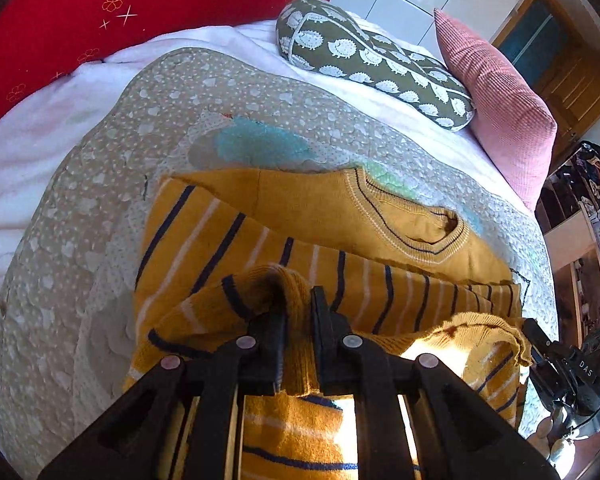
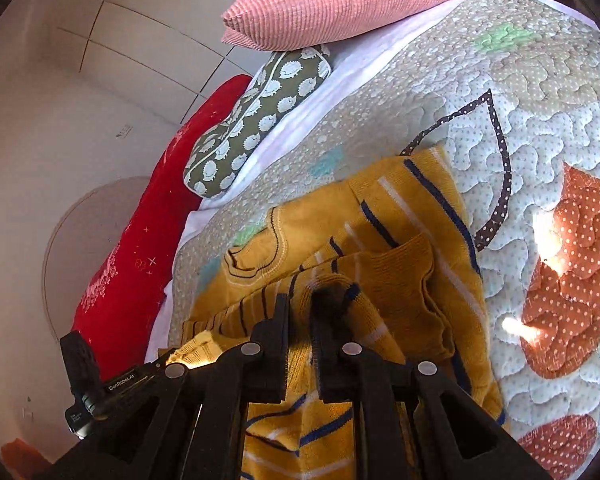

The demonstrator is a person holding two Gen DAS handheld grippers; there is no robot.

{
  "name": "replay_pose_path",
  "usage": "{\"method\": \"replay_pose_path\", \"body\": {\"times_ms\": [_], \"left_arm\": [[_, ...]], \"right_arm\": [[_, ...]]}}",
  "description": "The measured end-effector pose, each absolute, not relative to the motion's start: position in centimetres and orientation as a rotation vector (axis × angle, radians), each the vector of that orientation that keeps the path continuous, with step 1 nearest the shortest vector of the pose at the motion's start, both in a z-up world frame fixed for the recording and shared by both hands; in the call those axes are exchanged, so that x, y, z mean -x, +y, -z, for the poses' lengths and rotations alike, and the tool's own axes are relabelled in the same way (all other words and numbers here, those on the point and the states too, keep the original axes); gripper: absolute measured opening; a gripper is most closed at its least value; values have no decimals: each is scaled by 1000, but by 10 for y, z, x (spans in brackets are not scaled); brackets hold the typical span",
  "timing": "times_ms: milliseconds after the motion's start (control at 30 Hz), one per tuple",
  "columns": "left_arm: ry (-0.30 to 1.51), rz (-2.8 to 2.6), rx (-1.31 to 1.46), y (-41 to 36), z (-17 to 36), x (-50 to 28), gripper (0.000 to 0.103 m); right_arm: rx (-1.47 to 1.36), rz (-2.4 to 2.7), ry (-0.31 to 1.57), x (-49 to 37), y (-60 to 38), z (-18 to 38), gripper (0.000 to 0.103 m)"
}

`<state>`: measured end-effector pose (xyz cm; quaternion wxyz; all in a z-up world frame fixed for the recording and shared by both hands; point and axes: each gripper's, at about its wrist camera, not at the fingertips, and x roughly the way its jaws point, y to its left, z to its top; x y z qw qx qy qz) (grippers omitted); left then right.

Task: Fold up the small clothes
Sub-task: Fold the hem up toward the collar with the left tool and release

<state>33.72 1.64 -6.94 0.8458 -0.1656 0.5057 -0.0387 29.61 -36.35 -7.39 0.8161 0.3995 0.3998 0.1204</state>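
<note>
Bright sunlight, glare patches, fisheye-warped dark edges.

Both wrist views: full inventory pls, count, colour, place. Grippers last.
sweater: 1, mustard with navy and white stripes, lying on the quilt, its lower part lifted toward the collar
quilt: 1, beige and white dotted with coloured patches, spread over the bed
white bedding: 1, white, under the quilt
red cushion: 1, red with white print, far edge of bed
hedgehog pillow: 1, olive with white hedgehogs, beside the pink cushion
pink cushion: 1, pink ribbed, at the bed's edge
wooden door: 1, brown, background
left gripper: 1, black, shut on the sweater's hem
right gripper: 1, black, shut on the sweater's hem
</note>
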Motion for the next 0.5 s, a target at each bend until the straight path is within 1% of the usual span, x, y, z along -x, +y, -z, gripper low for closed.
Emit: {"method": "replay_pose_path", "body": {"times_ms": [33,67,100,133,167,233,333,367,467,500], "left_arm": [[1069,81,363,19,71,-343,12],[1070,83,379,21,73,-349,13],[1072,78,391,23,73,-356,13],[1070,64,403,26,73,-362,14],[1062,47,413,29,72,-368,14],[1073,55,444,34,70,-379,14],[1069,73,465,38,64,-378,14],[1060,79,440,36,61,-375,16],[1045,75,347,35,59,-360,17],[1046,71,328,37,60,-357,18]], "right_arm": [[-890,-246,848,-300,-368,79,12],[-931,-236,845,-305,-371,85,16],[-953,-221,842,-308,-374,88,20],[-953,-195,836,-311,-377,88,29],[-937,-173,822,-312,-380,86,33],[-866,-136,818,-315,-382,79,35],[-751,-159,811,-309,-376,61,35],[-694,-176,809,-306,-371,54,38],[-523,-216,822,-297,-352,42,47],[-455,-224,836,-297,-345,42,49]]}}
